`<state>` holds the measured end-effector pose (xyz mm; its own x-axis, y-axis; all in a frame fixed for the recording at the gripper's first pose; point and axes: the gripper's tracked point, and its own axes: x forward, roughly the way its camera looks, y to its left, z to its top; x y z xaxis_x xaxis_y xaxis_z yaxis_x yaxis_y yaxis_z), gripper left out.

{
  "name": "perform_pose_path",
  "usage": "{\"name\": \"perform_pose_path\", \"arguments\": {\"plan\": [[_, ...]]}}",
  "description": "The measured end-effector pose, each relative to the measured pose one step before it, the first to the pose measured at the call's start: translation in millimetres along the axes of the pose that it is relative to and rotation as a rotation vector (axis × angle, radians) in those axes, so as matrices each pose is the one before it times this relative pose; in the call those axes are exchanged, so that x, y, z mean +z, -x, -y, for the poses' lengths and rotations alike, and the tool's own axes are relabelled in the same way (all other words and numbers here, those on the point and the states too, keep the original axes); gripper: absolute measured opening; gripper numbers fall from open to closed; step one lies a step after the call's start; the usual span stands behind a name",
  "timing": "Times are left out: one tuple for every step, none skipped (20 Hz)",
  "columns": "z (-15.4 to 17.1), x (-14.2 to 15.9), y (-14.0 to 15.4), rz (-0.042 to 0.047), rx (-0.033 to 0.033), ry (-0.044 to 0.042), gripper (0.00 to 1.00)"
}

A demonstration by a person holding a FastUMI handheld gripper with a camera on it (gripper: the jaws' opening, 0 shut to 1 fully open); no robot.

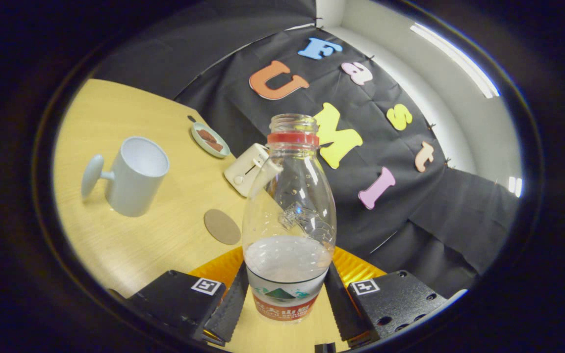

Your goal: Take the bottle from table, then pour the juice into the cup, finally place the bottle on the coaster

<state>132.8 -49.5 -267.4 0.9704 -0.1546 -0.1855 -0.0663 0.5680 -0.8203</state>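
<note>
Clear plastic bottle sits clamped between the fingers, both pressing its labelled lower body; long axis runs up and away from them, uncapped mouth on top, a little liquid low down. Looks lifted off the desk, view tilted. Cup lies ahead-left, well apart, mouth open toward the bottle side, handle facing away. Coaster is between them, just left of the bottle. Toaster and snack plate sit beyond; desk edge is close on the right, so room is leftward.

cup w/ toaster flanking coaster, table btwn open
</note>
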Motion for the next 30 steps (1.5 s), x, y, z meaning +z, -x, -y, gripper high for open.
{"name": "perform_pose_path", "arguments": {"plan": [[-1.38,2.26,0.77,0.00689,0.00131,0.04242,0.81],[-1.7,0.47,0.12,0.00036,0.00327,0.03669,0.81],[-2.26,1.08,0.34,-0.00184,0.00668,0.0358,0.81],[-6.33,2.29,-6.09,-0.00308,0.00642,0.01912,0.81],[-3.85,0.31,-3.78,-0.00551,0.00643,0.02527,0.81],[0.93,1.37,-3.09,-0.00536,0.00207,0.02463,0.81],[0.55,1.82,-1.19,-0.00103,-0.00141,0.02164,0.81],[2.79,1.69,-1.96,-0.00154,-0.00711,0.02891,0.81],[1.47,-0.21,0.05,0.00066,-0.00842,0.02837,0.81],[0.68,1.87,-0.09,0.00512,-0.00986,0.03002,0.81],[1.13,-0.78,0.33,-0.00496,-0.0098,0.03733,0.81],[0.49,-0.22,-3.63,-0.01056,-0.00251,0.03503,0.81],[-0.34,-0.54,-1.23,-0.01023,0.00254,0.02771,0.81],[-0.51,-0.21,-1.76,-0.0048,-0.00249,0.02838,0.81],[1.17,0.69,0.66,0.00107,-0.00807,0.02744,0.81],[2.02,2.07,0.77,0.00216,-0.01007,0.02802,0.81],[0.35,1.49,0.8,0.00268,-0.00528,0.02702,0.81],[0.77,1.4,0.94,-0.00093,-0.00759,0.02,0.81],[0.52,2.66,1.52,0.00267,-0.00487,0.02232,0.81],[0.72,2.23,0.93,0.00278,-0.00733,0.02215,0.81],[-0.14,2.13,2.35,0.00401,-0.00573,0.01714,0.81],[1.43,1.97,0.96,0.00013,-0.00811,0.01392,0.81],[0.54,2.0,1.4,0.0015,-0.00382,0.01271,0.81],[1.56,2.36,-1.47,0.00076,-0.00087,0.01348,0.81],[0.71,-0.28,1.66,-0.00338,-0.00567,0.01526,0.81],[-0.24,-0.89,1.17,-0.00258,-0.00314,0.01606,0.81],[0.66,1.49,0.46,0.00105,-0.00449,0.01223,0.81],[1.53,2.14,0.83,-0.00067,-0.00611,0.01012,0.81],[0.88,2.13,1.09,0.00204,-0.00627,0.01098,0.81],[2.19,2.12,0.46,0.00426,-0.00683,0.01371,0.81]]}}
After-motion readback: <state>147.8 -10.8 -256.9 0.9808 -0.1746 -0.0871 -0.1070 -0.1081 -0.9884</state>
